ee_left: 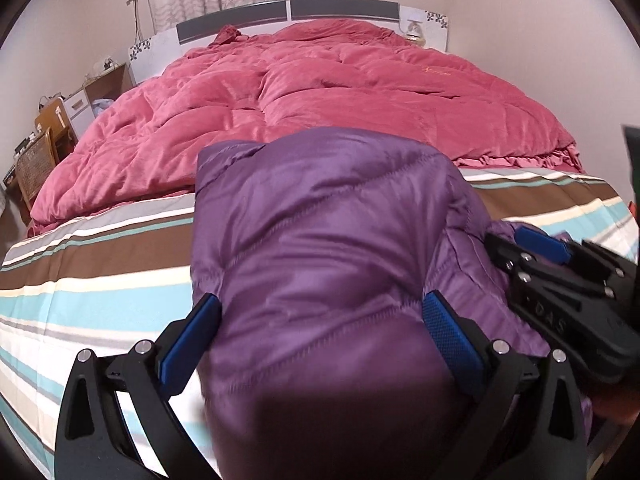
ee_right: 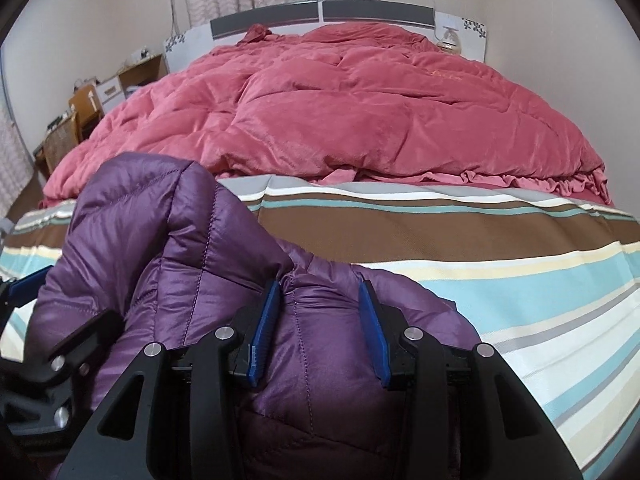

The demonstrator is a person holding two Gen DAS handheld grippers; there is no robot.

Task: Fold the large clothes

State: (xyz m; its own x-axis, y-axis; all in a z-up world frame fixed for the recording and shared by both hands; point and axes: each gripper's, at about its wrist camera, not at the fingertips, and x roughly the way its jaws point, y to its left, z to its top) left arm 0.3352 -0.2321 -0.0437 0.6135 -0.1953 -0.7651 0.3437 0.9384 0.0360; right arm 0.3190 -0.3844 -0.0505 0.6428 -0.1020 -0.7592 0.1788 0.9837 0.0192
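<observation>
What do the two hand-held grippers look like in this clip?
Both match: the left hand-held gripper and the right hand-held gripper have matte black angular frames, silver round bolt heads and blue textured pads. The right one's body carries raised "DAS" lettering. No cables or sleeves show.

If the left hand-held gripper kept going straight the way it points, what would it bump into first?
Nothing new: the left hand-held gripper already has the purple jacket bulging between its blue pads. Past the jacket, probably the striped sheet, though depth is hard to judge.
</observation>
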